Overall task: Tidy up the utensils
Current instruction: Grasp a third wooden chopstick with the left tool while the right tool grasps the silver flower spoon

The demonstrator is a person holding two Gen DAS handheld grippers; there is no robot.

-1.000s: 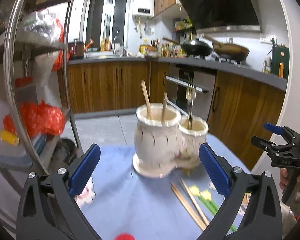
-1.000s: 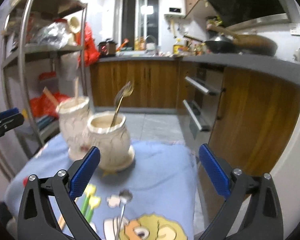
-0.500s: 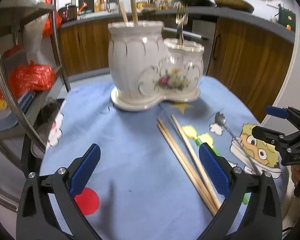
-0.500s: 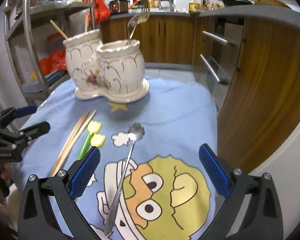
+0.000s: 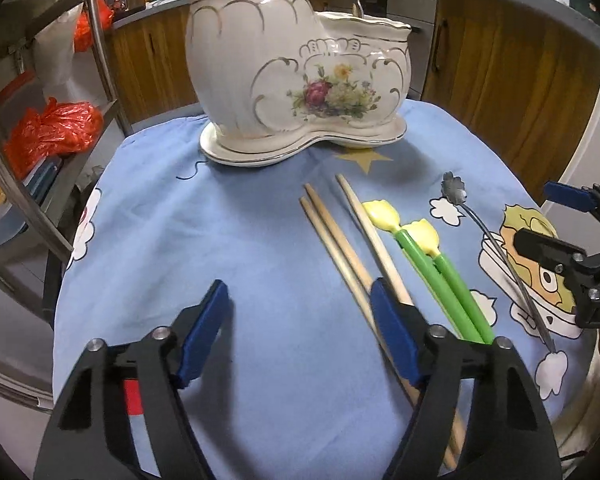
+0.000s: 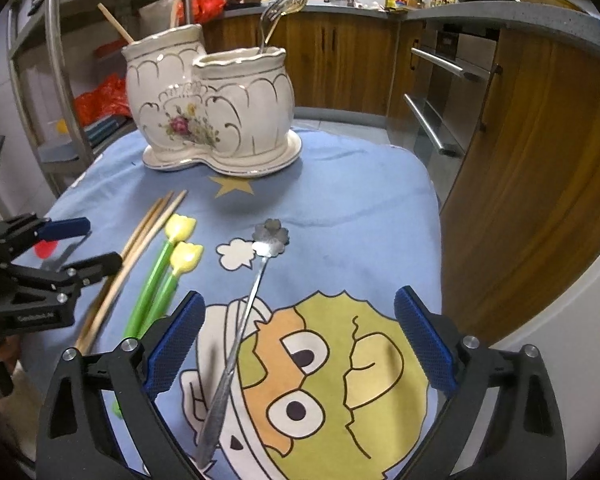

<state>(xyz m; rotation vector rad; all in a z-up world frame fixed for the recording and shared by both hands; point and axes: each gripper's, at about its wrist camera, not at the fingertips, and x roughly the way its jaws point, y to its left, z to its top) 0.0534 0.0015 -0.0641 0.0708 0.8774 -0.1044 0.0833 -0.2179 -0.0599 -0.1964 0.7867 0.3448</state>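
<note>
The left gripper [image 5: 298, 330] is held apart, empty, beside three wooden chopsticks [image 5: 342, 246]. The right gripper [image 6: 296, 342] is spread apart over a flower-headed spoon [image 6: 256, 276]. Beyond, a two-compartment ceramic utensil holder [image 6: 212, 108] is seen on the blue-clothed counter [image 6: 348, 200].

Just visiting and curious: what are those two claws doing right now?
Left gripper open, empty, low beside the chopsticks. Right gripper open, over the metal spoon. Ceramic holder has one fork. Nothing blocking.
</note>
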